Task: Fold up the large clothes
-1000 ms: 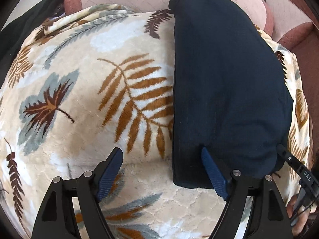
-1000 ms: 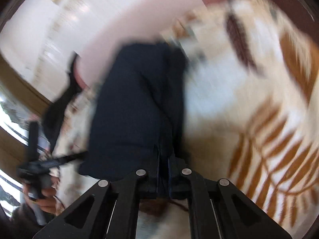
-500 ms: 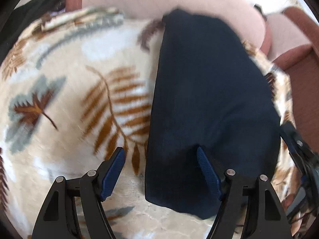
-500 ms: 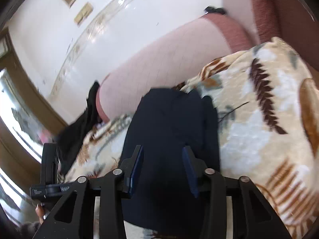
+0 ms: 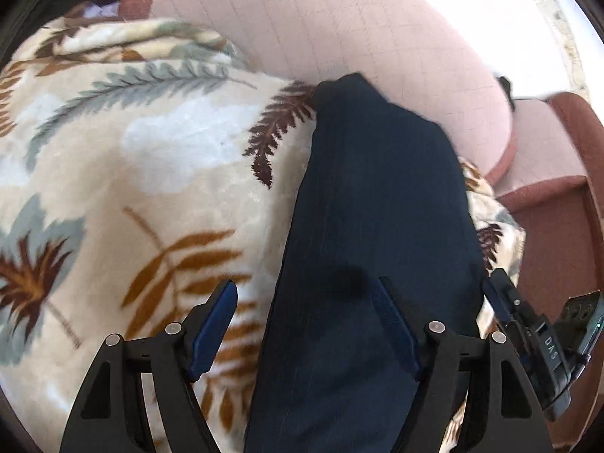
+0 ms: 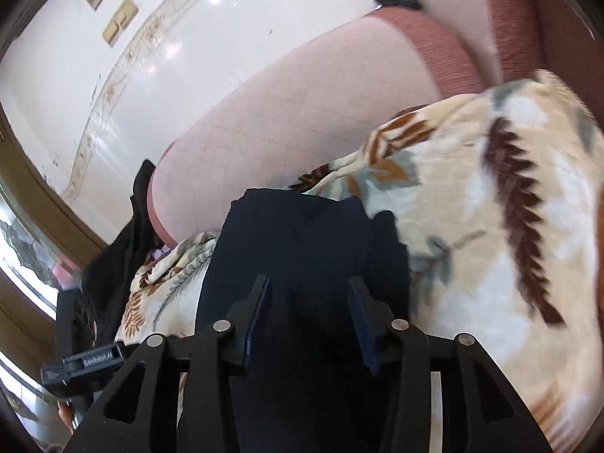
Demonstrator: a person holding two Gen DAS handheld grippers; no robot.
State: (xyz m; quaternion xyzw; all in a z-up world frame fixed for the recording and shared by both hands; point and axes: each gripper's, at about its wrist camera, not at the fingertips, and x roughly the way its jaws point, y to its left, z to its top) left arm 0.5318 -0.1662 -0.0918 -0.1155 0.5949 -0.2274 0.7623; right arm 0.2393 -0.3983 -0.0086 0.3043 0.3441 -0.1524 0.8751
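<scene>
A folded navy garment (image 5: 377,207) lies as a long strip on a leaf-print blanket (image 5: 151,151). My left gripper (image 5: 305,285) hovers over the strip's near left edge. Its jaws stand wide and are closing; the edge lies under the gap and the pads touch nothing. In the right wrist view the same navy garment (image 6: 298,234) runs away from my right gripper (image 6: 309,280). That gripper's jaws are opening, with the cloth below them and nothing gripped. The other handset shows at the edge of each view (image 5: 528,324) (image 6: 83,358).
The blanket (image 6: 490,226) covers a sofa seat. A pink quilted cushion (image 5: 339,30) (image 6: 302,105) bounds the garment's far end. A red-brown sofa arm (image 5: 558,226) rises on the right. Black cloth (image 6: 124,249) hangs at the cushion's far end above a glossy white floor (image 6: 188,37).
The right gripper, shut at the garment's edge a second ago, has opened and lifted back. The left gripper slid right, from the blanket to over the garment's left edge.
</scene>
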